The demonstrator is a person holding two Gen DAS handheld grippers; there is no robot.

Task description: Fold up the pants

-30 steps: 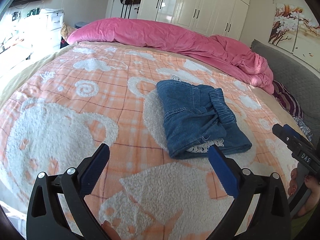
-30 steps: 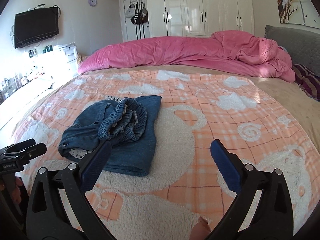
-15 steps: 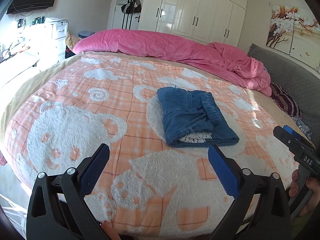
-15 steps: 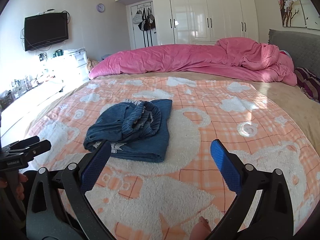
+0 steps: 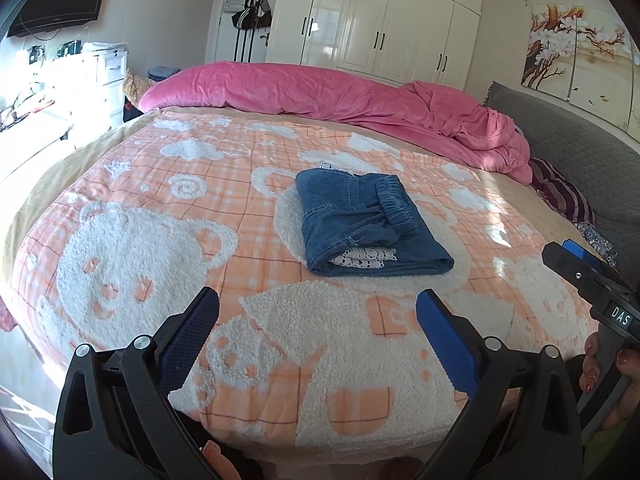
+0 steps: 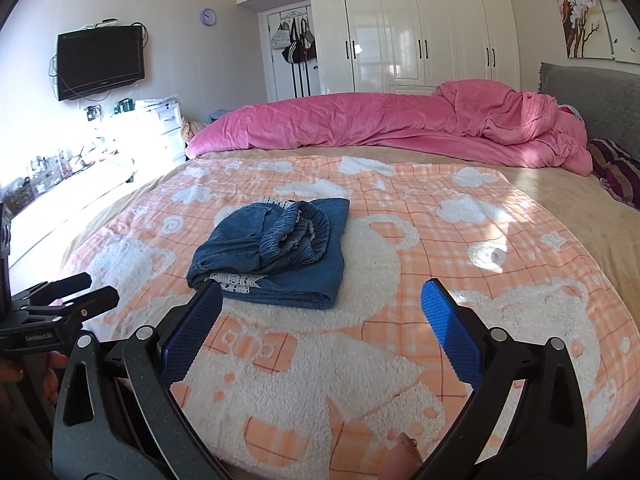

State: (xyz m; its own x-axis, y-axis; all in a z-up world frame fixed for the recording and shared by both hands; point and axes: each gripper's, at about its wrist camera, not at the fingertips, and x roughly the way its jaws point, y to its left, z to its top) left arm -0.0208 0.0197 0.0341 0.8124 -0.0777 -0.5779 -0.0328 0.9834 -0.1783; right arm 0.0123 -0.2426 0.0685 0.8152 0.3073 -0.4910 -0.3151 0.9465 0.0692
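Pants (image 5: pixel 370 224), blue denim, lie folded in a compact bundle mid-bed on the peach blanket (image 5: pixel 160 208), well beyond us. Our left gripper (image 5: pixel 318 320) hangs released and empty near the bed's edge; our right gripper (image 6: pixel 322 312) likewise, jaws spread. We judge folding finished; next, only tidying the bunched waistband (image 6: pixel 298 228).
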